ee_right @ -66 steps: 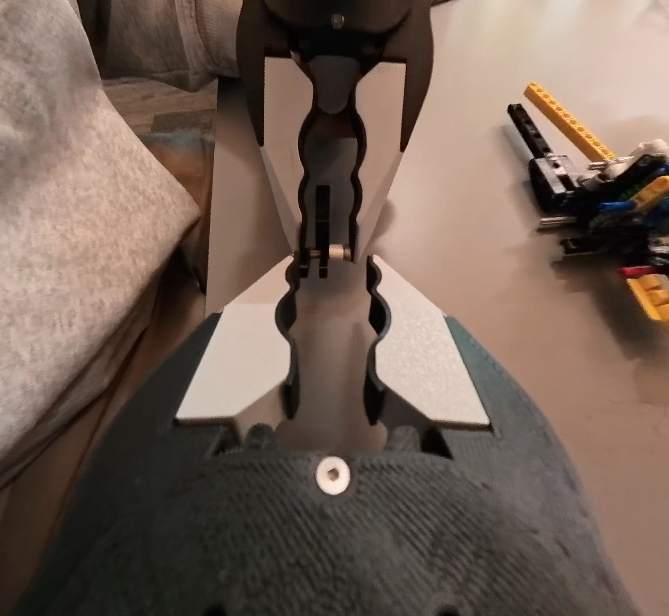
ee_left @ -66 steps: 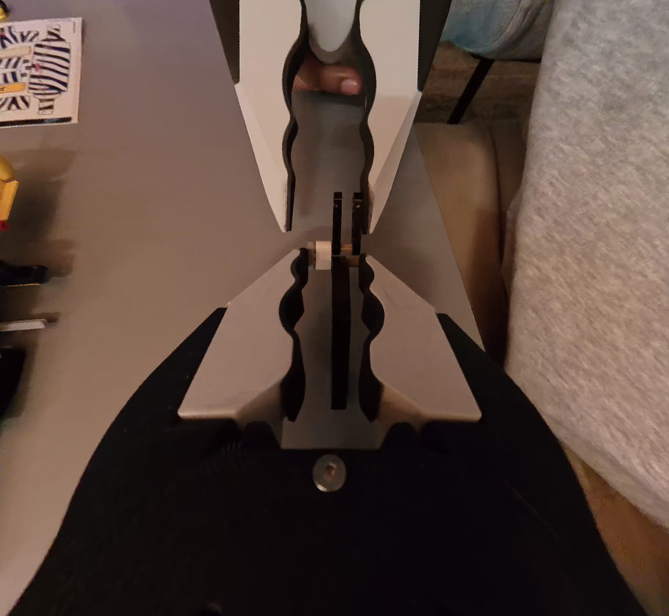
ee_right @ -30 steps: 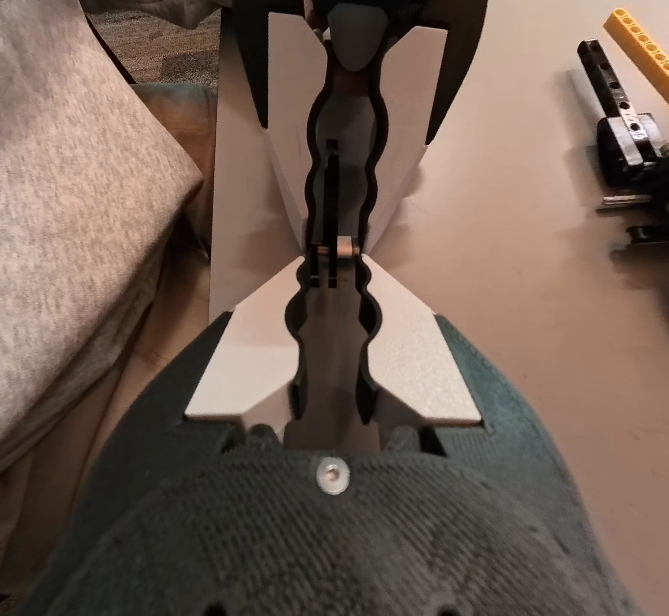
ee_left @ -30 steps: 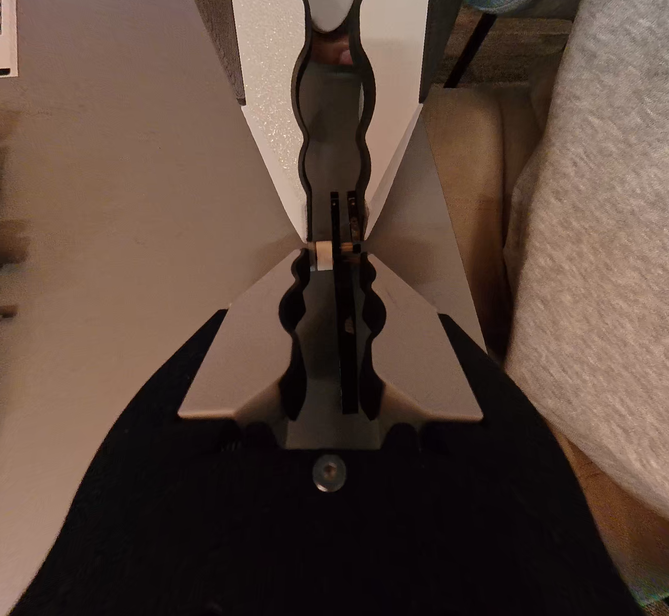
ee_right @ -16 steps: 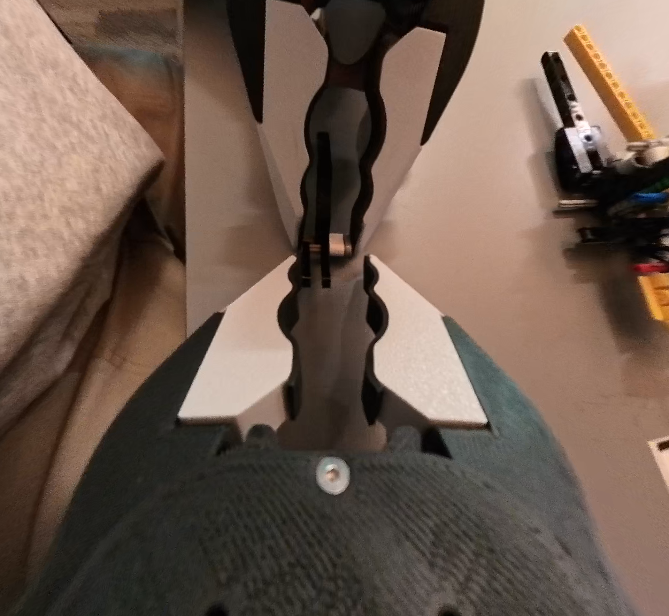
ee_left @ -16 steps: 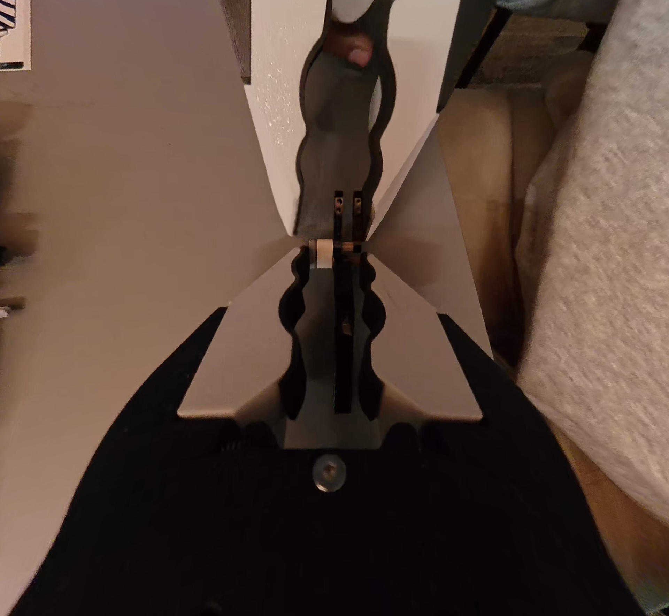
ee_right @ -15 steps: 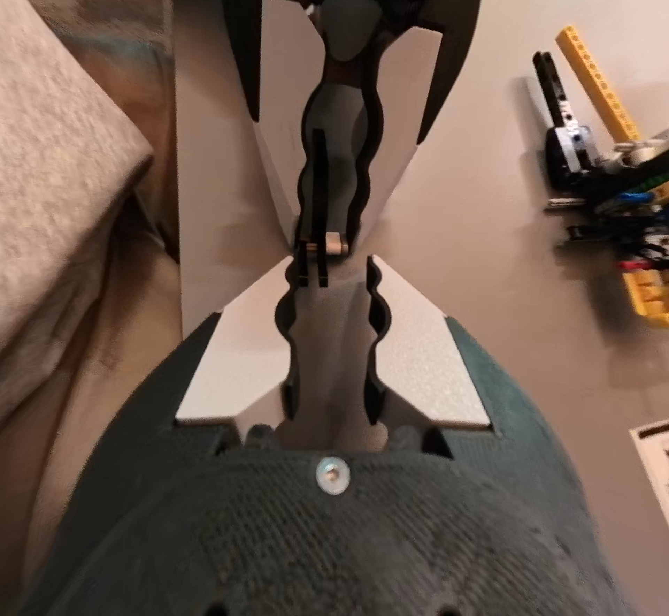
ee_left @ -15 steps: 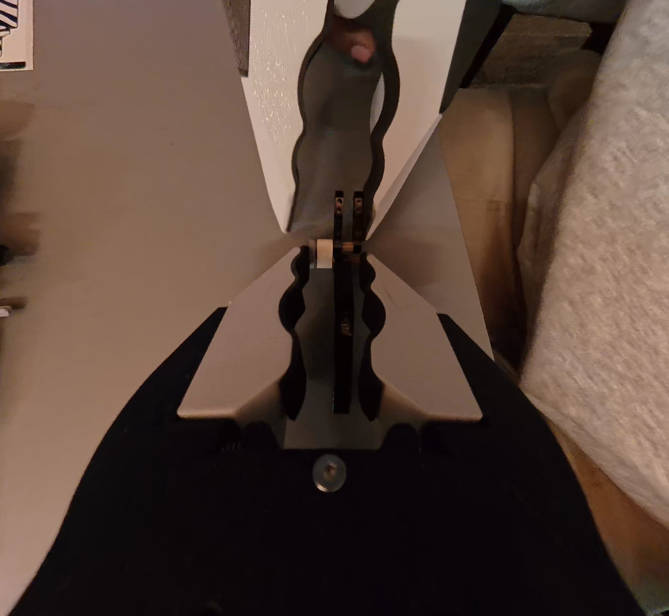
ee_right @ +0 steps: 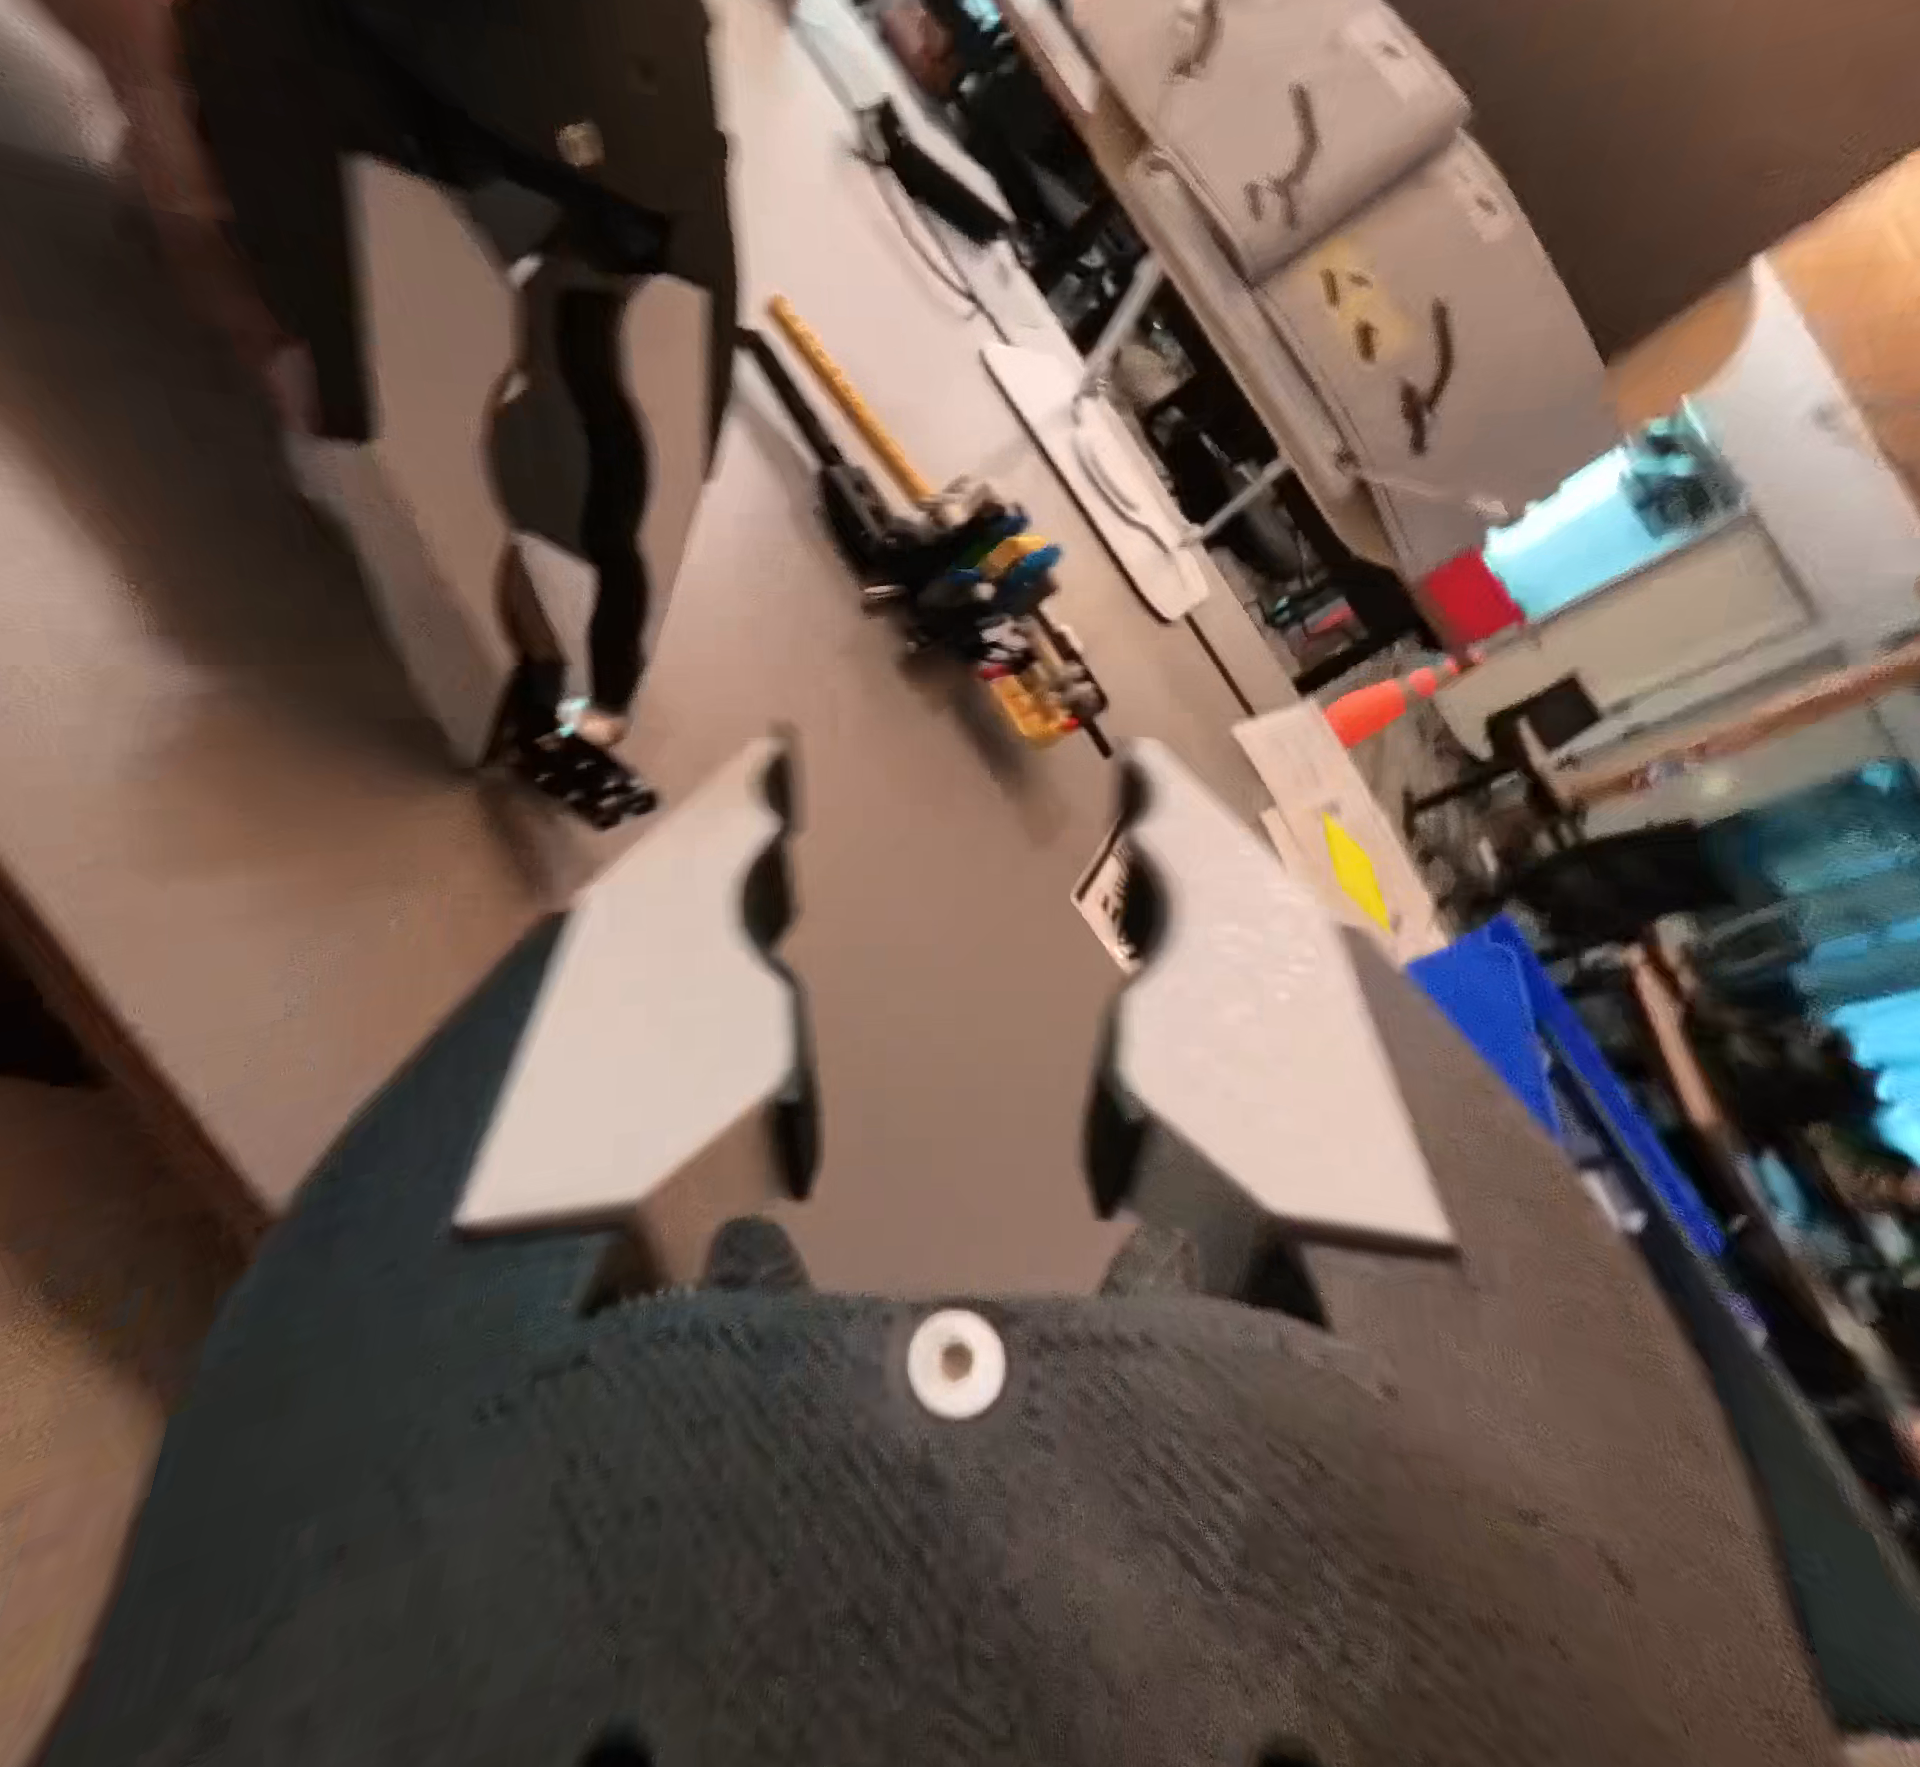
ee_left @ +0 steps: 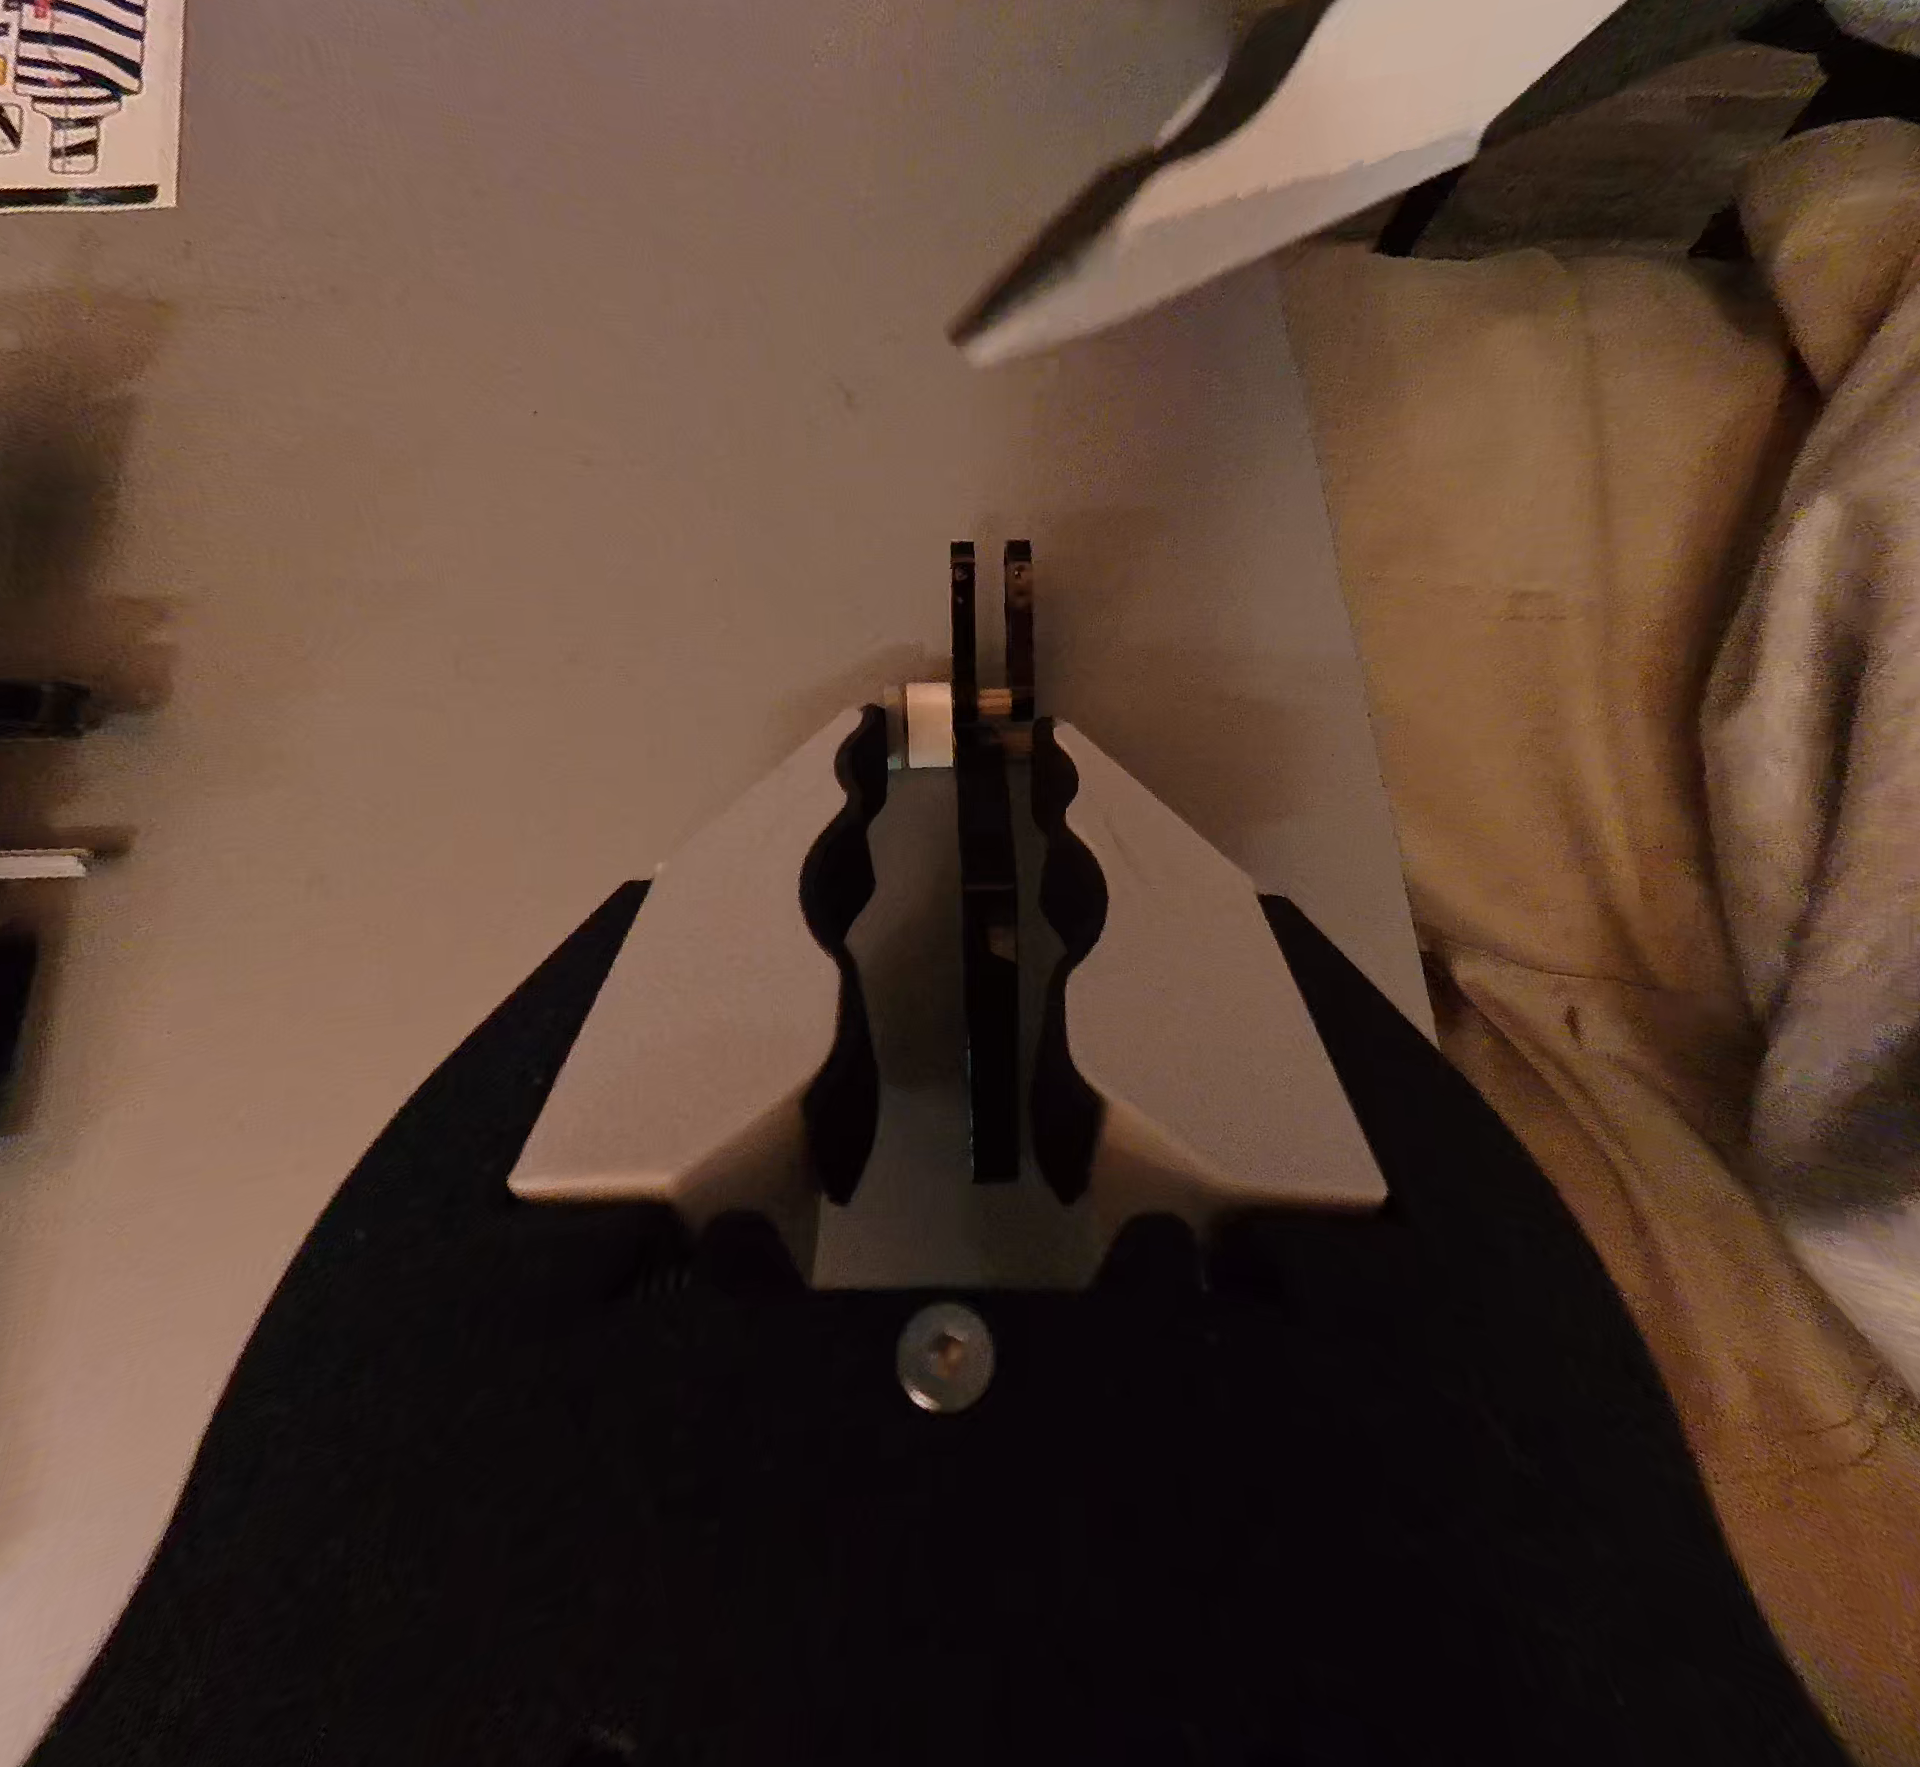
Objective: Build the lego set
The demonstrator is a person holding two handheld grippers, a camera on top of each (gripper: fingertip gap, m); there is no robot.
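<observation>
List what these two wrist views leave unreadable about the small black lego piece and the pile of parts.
- Black lego piece, left wrist view: the left gripper covers its lower part.
- Same piece, right wrist view: motion blur hides its shape.
- Lego pile, right wrist view: blurred and too small to tell parts apart.
- Right gripper, left wrist view: cut off by the top edge.

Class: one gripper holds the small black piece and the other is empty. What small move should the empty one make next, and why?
Probably carry the right gripper, open and empty, toward the lego pile for another part. The left gripper is already shut on the black beam assembly, so the build likely needs its next piece.
</observation>
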